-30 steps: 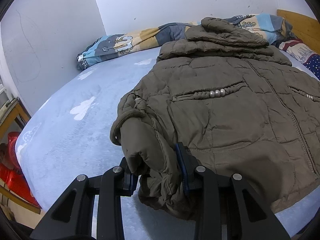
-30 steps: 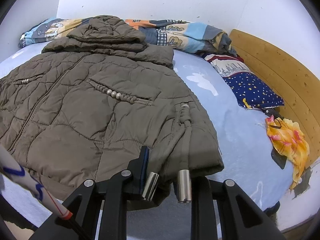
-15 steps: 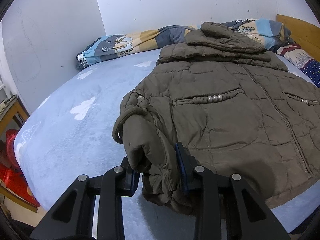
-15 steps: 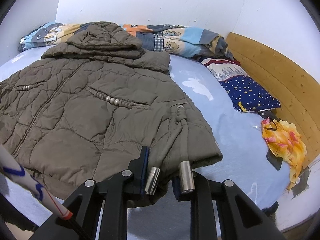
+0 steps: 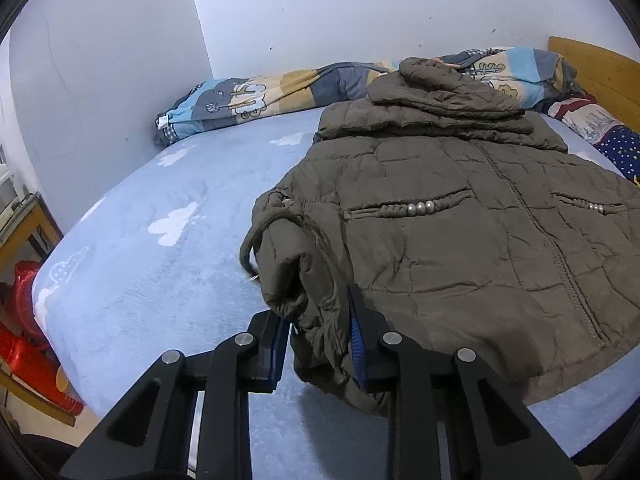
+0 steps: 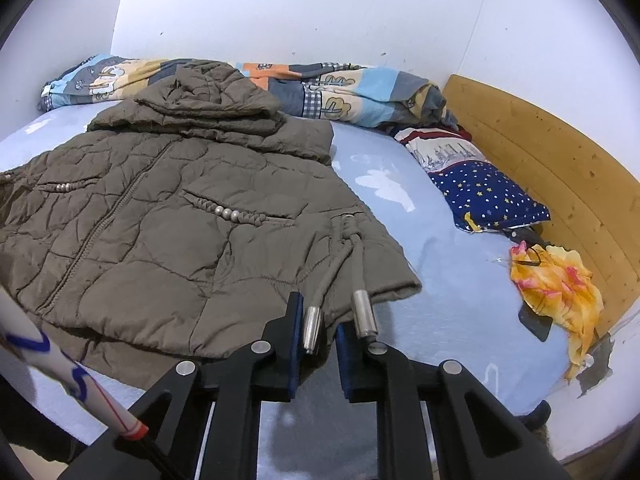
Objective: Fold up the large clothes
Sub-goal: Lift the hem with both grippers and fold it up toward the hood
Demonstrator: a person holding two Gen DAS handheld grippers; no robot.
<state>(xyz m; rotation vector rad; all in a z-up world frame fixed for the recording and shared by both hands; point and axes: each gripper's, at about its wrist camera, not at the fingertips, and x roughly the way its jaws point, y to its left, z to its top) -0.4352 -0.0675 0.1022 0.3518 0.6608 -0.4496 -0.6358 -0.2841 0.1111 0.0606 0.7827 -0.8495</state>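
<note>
A large olive-brown quilted jacket (image 5: 460, 248) lies front up on the blue bed, hood toward the wall; it also shows in the right wrist view (image 6: 160, 216). My left gripper (image 5: 318, 324) is shut on the bunched hem corner and sleeve cuff at the jacket's left side. My right gripper (image 6: 318, 328) stands at the jacket's right hem corner. Its jaws are slightly apart with the hem edge and a metal-tipped drawstring (image 6: 312, 322) between them. A second drawstring tip (image 6: 363, 314) rests over the right finger.
The blue bed sheet (image 5: 168, 240) has white cloud prints. A rolled patterned quilt (image 6: 352, 92) lies along the wall. A starry pillow (image 6: 488, 196) and a yellow-orange cloth (image 6: 556, 276) lie by the wooden headboard (image 6: 560, 176). A red stool (image 5: 24, 320) stands beside the bed at left.
Both grippers have drawn back toward the bed's near edge. The jacket's hem corners have slid with them. The right jaws have parted a little.
</note>
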